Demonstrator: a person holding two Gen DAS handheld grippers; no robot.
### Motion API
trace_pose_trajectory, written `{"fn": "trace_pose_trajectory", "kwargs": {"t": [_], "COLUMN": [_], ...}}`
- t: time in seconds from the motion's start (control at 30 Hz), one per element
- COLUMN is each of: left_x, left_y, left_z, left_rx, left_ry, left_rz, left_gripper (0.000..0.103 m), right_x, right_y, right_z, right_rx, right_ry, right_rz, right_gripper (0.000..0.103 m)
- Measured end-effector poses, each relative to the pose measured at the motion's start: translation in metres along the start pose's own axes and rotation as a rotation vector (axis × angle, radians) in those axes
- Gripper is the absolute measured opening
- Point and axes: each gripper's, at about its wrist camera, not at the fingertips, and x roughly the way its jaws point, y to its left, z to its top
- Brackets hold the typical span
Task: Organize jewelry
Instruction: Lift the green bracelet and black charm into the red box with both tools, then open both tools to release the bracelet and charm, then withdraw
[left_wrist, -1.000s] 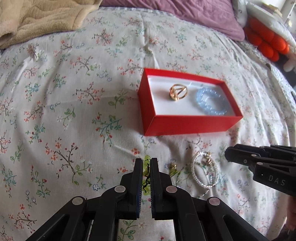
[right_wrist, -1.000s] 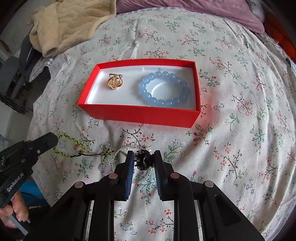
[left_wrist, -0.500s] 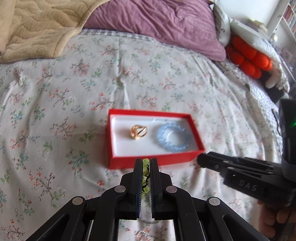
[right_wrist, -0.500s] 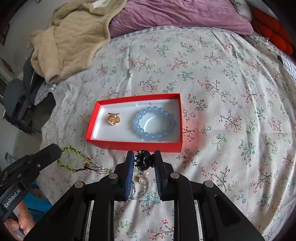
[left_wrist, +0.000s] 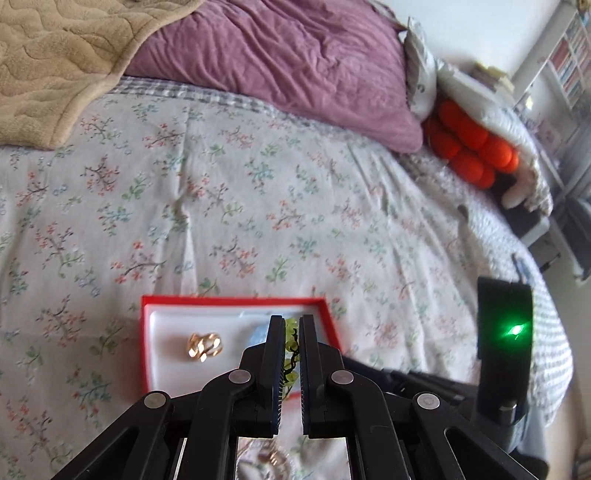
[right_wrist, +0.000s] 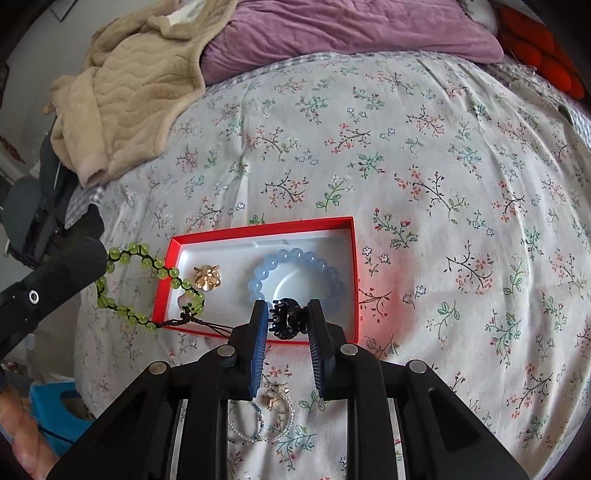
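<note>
A home bedroom is showing here: a floral bedspread (right_wrist: 406, 155) is covering the bed, with a purple pillow (right_wrist: 332, 33) and beige blanket (right_wrist: 140, 85) lying at its far edge.

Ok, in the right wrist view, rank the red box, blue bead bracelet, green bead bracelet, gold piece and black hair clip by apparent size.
1. red box
2. green bead bracelet and blue bead bracelet: similar; the green one hangs from the left gripper, so its nearness is unsure
3. black hair clip, nearer the camera, in the right gripper, and gold piece: too close to rank
</note>
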Motion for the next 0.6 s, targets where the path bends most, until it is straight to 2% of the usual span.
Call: {"fn": "trace_pose_trajectory", "kwargs": {"t": [0.1,0.23,0.33,0.6], "left_x": [0.012,0.037,0.044,0.054], "left_y": [0.014,0.041,0.057,0.075], "left_z": [0.004,-0.004,-0.008,-0.013], "left_rx": [-0.031,-0.080,-0.110,-0.113], "left_ry": [-0.016,0.050,0.065,0.074], "left_rz": [0.005,0.063,0.093,0.166], "left_gripper": [0.002,0.002,0.002,0.002], "right_x": [0.005,0.015,0.019,0.028], "right_y": [-0.005,-0.008,-0.006,0.006], "right_z": [0.004,0.007,0.008,0.008], "right_rx": [0.014,0.026,0.015,-0.024], "right_ry": [-0.010,0.005,0.020,0.029], "right_rz": [0.000,-0.003,-0.003,-0.003], "right_gripper": [0.023,0.023,0.023,0.023]}}
